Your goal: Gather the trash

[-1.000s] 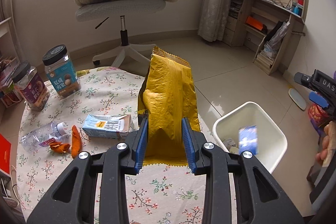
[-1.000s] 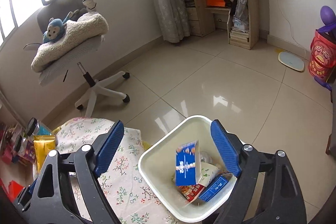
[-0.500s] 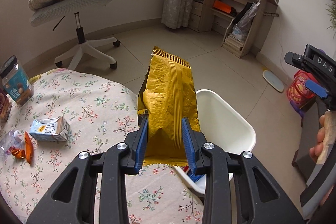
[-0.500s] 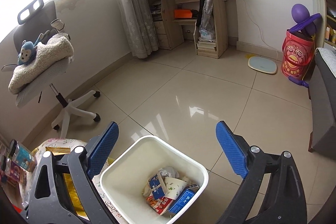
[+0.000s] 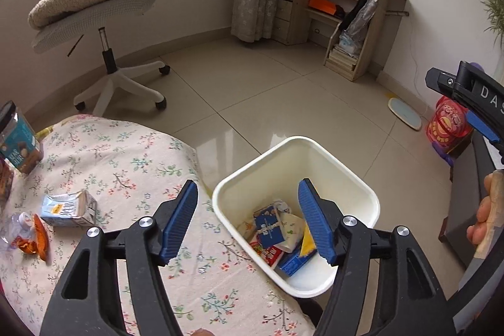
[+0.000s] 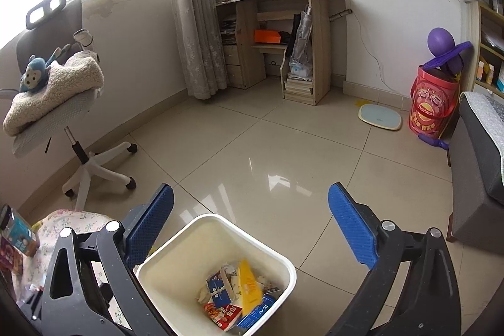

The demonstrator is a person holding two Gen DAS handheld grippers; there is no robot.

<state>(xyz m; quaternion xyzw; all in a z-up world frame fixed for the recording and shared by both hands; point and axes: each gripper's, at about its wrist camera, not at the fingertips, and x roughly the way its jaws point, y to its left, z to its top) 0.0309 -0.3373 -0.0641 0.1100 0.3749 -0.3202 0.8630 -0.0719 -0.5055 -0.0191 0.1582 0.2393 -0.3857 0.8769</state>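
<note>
**Over the bin: yellow packet dropped, next pick pending**

Over white bin (image 5: 356,178), left gripper (image 5: 249,219) has just spread its jaws, nothing between; yellow packet (image 6: 249,285) lies inside among cartons. Right gripper (image 6: 250,229) gapes wide, empty. Judged next: swing to 9 o'clock for milk carton (image 5: 67,208) on floral tablecloth (image 5: 126,153). Legible: "DAS" on right gripper's body; carton print unreadable.

A grey office chair (image 6: 53,103) is standing by the wall, carrying a cream fleece blanket (image 6: 53,90) with a blue toy monkey (image 6: 33,73) lying on top. A wooden desk (image 6: 280,43) is filling the corner beside a pale curtain (image 6: 195,11) — an orange box (image 6: 267,36) is sitting on its shelf. A bathroom scale (image 6: 381,116) is lying on the tiled floor (image 6: 283,147) near a red drum (image 6: 433,106).
</note>
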